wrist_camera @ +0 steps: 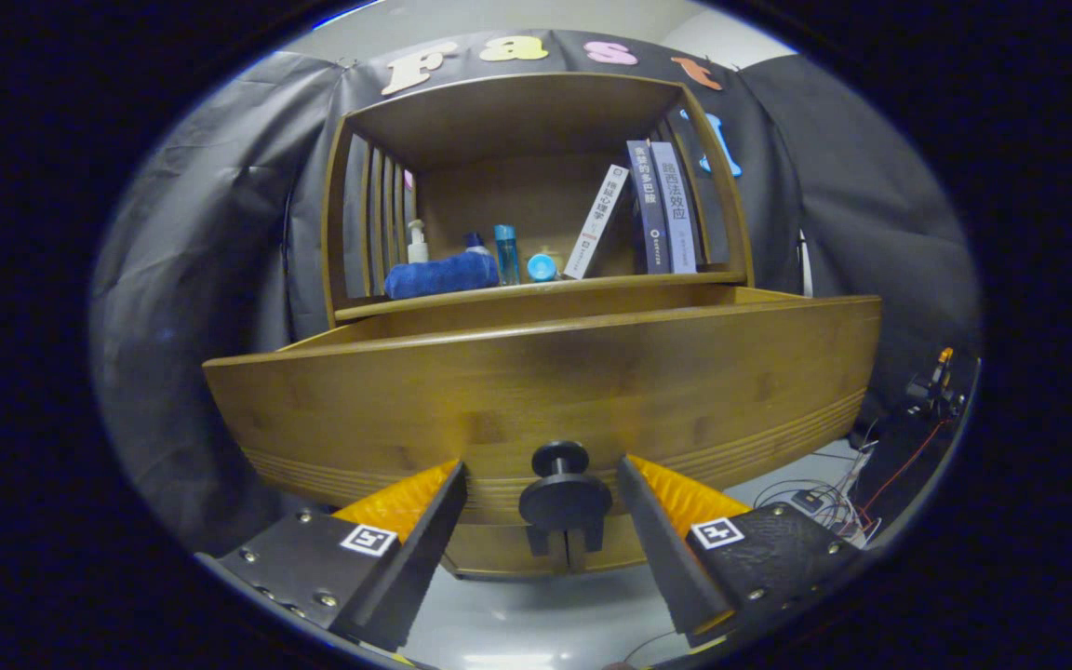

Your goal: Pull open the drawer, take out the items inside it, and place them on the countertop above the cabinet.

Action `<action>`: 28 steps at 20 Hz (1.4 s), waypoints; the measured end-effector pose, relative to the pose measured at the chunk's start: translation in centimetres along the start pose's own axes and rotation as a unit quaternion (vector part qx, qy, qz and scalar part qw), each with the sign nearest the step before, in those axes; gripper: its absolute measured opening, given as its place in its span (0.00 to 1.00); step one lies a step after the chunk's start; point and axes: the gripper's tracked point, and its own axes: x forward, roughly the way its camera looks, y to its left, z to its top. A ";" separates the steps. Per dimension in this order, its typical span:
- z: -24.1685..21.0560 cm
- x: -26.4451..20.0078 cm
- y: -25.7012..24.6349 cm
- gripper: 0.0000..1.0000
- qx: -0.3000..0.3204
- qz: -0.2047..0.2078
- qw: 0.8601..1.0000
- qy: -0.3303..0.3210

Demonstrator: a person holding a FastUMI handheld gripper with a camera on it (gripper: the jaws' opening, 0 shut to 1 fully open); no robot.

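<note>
The wooden drawer (536, 391) stands pulled out from the cabinet toward me, and its broad front panel hides whatever lies inside. A black round knob (564, 498) juts from the lower middle of that panel. My gripper (541, 468) is open, with one finger on each side of the knob and a gap between each finger and it. Above the drawer runs the cabinet's wooden countertop (592, 282), under a boxed wooden shelf frame (517, 102).
On the countertop lie a rolled blue towel (441, 276), a white pump bottle (417, 242), a blue bottle (506, 253), a leaning white book (596, 221) and two upright books (662, 207). Cables and a small device (824, 502) sit low on the right. Black cloth hangs around the cabinet.
</note>
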 end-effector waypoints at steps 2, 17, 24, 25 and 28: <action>0.4 1.0 0.0 0.99 0.008 0.002 1.000 -0.006; 3.0 11.8 0.9 0.99 0.007 -0.011 0.999 -0.045; 3.6 16.7 1.2 0.99 0.010 -0.004 0.997 -0.075; 3.7 16.9 1.2 0.99 0.010 -0.005 0.997 -0.080; 3.9 17.8 1.3 1.00 0.013 -0.004 0.996 -0.091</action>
